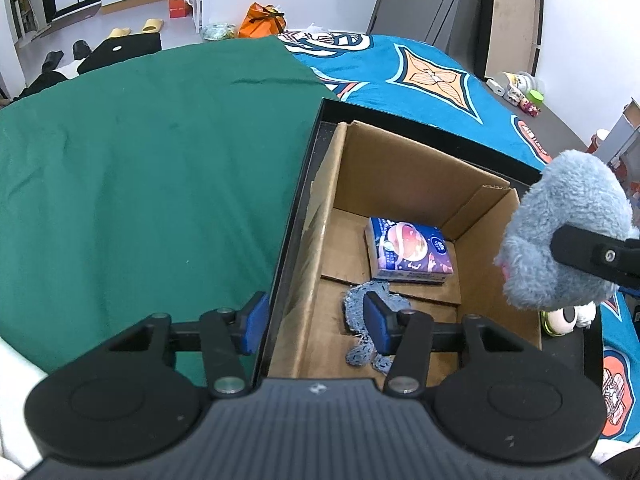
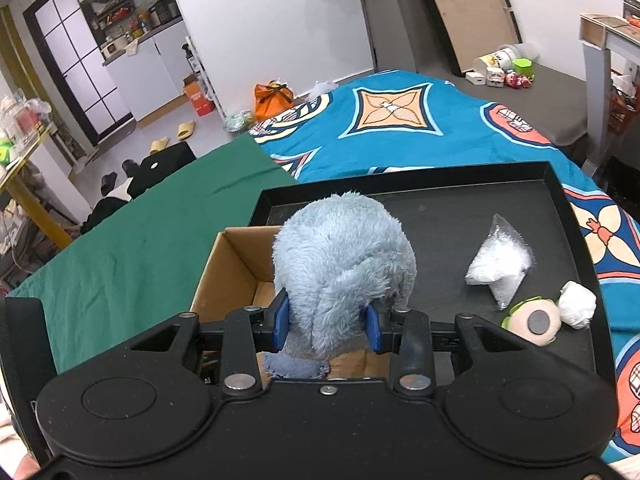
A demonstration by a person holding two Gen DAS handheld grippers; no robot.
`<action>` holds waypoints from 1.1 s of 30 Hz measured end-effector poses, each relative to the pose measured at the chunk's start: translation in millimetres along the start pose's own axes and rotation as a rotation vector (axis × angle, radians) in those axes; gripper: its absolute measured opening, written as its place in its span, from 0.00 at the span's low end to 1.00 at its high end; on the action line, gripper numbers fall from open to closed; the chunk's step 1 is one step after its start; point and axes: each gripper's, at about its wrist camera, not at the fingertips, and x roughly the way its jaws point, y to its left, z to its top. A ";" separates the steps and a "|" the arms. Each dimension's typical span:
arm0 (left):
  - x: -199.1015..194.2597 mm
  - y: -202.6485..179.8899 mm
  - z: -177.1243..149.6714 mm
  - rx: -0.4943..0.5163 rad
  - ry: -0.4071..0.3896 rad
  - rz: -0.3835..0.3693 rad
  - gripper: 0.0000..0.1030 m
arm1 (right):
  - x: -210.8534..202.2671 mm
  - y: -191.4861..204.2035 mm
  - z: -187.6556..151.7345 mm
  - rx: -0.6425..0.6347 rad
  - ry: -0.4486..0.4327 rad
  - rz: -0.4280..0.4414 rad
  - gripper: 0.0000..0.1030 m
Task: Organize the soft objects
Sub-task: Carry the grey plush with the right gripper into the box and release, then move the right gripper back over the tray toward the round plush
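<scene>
Plush toy (image 2: 344,264) stands upright, clamped in right hand-held gripper (image 2: 327,328); left hand-held gripper (image 1: 316,322) released, empty.

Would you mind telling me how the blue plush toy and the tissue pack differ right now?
The blue plush toy is clamped in the right hand-held gripper, above the cardboard box; the tissue pack lies on the box floor. The plush toy is fuzzy, rounded and plain blue; the tissue pack is flat, smooth and printed. Both are soft.
</scene>
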 end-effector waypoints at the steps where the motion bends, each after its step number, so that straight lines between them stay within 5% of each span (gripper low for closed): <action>1: 0.7 0.1 0.0 0.000 -0.001 0.002 0.47 | 1.0 1.4 -0.2 -0.004 0.004 0.001 0.36; 7: 5.8 3.7 -1.5 0.003 0.001 0.011 0.15 | 5.1 7.9 -4.3 -0.016 0.039 0.016 0.43; 10: 4.3 5.2 -1.0 -0.002 -0.003 0.009 0.14 | 1.6 8.1 -4.6 -0.013 0.042 0.015 0.55; 33: -4.1 -4.8 3.1 0.014 -0.001 0.044 0.19 | -16.6 -69.4 -18.3 0.074 0.036 -0.070 0.56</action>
